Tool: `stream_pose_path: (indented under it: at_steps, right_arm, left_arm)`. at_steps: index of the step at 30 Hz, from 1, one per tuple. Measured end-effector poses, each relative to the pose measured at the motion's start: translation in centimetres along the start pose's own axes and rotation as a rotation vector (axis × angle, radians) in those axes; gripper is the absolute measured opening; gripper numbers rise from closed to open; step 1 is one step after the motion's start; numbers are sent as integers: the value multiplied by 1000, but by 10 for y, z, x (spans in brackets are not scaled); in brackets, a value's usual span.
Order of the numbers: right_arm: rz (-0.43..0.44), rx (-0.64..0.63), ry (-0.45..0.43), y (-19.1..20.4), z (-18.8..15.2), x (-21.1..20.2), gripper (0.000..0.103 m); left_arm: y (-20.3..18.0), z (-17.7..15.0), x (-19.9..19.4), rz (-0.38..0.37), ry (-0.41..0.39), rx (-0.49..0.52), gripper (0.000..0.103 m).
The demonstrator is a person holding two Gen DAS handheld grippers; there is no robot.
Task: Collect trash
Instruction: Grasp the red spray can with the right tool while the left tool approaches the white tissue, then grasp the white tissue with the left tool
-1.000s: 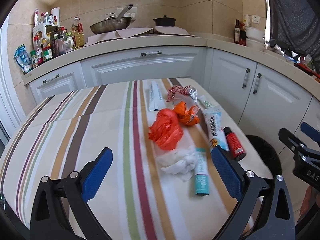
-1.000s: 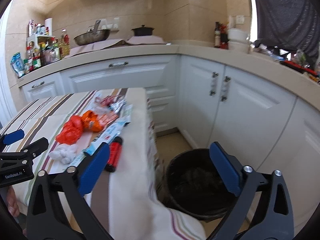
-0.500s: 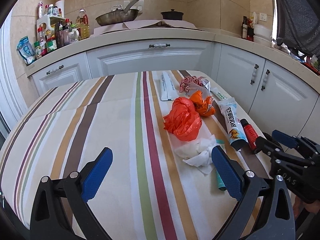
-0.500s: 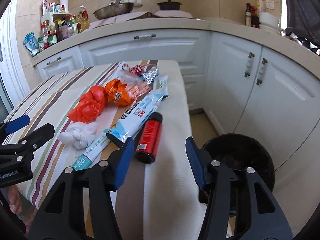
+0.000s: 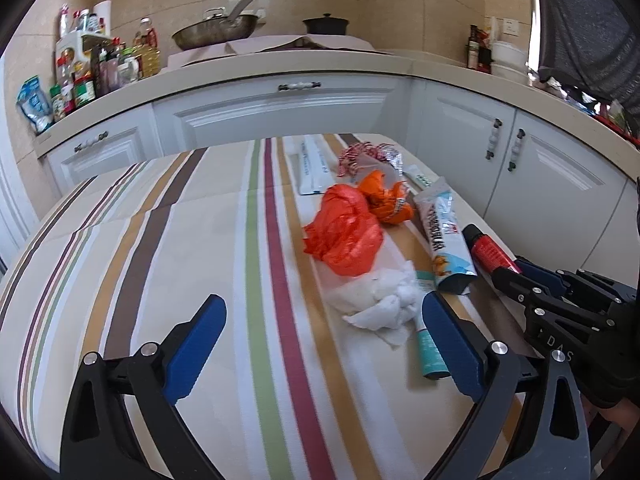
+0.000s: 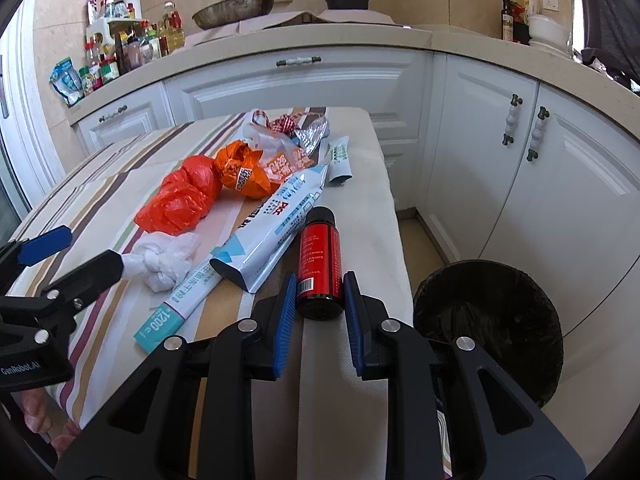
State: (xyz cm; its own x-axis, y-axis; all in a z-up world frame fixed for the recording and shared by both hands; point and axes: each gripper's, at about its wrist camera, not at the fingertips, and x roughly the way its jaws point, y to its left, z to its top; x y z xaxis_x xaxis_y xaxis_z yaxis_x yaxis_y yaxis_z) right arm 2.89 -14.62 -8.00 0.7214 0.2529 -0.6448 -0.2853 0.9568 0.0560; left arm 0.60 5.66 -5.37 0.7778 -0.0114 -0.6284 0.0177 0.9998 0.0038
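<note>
Red bottle (image 6: 320, 256) lying on the striped table (image 6: 360, 168) at lower centre, base end between the blue pads of the right gripper (image 6: 320, 312), narrow gaps either side, not yet clenched. Black bin (image 6: 492, 320) at lower right. Left gripper (image 5: 320, 344) spread wide, holding nothing, white tissue wad (image 5: 380, 300) between its fingers.
</note>
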Motion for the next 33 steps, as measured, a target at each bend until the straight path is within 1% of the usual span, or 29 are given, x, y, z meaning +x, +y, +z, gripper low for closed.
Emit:
stream_pose_path:
  at_steps: [3,5,6,7,12,14,16,17,18,19,21,25,30,33]
  right_arm:
    - [4,6,-10,-4,-1,-5,23]
    - [4,14,-19,-8,-2,-10,23]
    - [5,19,-22,-10,-2,-12,23]
    - [6,26,-29,-13,-2,-15,23]
    - [3,44,-46,-21,-2,-22,23]
    - [2,53,-50,-26,-2,-24,23]
    - [3,60,-51,-29,-3,-24,23]
    - [3,62,-51,-29,-3,-24,23]
    - [4,66,-51,-31,-3,-24,23]
    - [4,68,-52,-31,-3,-24,23]
    - [2,73,-55,-33,-4,-25,23]
    - [0,76,-62,-35,-4,-26,23]
    - [-4,77,-74,-35,-7,-30,23]
    - [-7,79,-82,-36,-7,-34,23]
  left_arm:
    - [-6,0,0,-15,-5,19,94]
    - [-12,0,3,-23,2,34,85]
    - [-14,0,5,-28,8,39,71]
    - [-15,0,9,-36,25,45,69]
    - [-21,1,18,-45,41,56,69]
    - [-24,2,21,-49,45,69,65]
    - [-25,2,26,-66,69,68,52]
    - [-24,2,27,-74,79,64,49]
    - [-24,1,28,-82,85,61,42]
    - [-23,1,29,-95,89,59,39]
    - [-24,0,27,-97,82,61,32]
    - [-24,-2,24,-97,67,64,28]
    - [-20,-3,13,-92,42,47,27]
    - [-17,-2,5,-72,24,47,27]
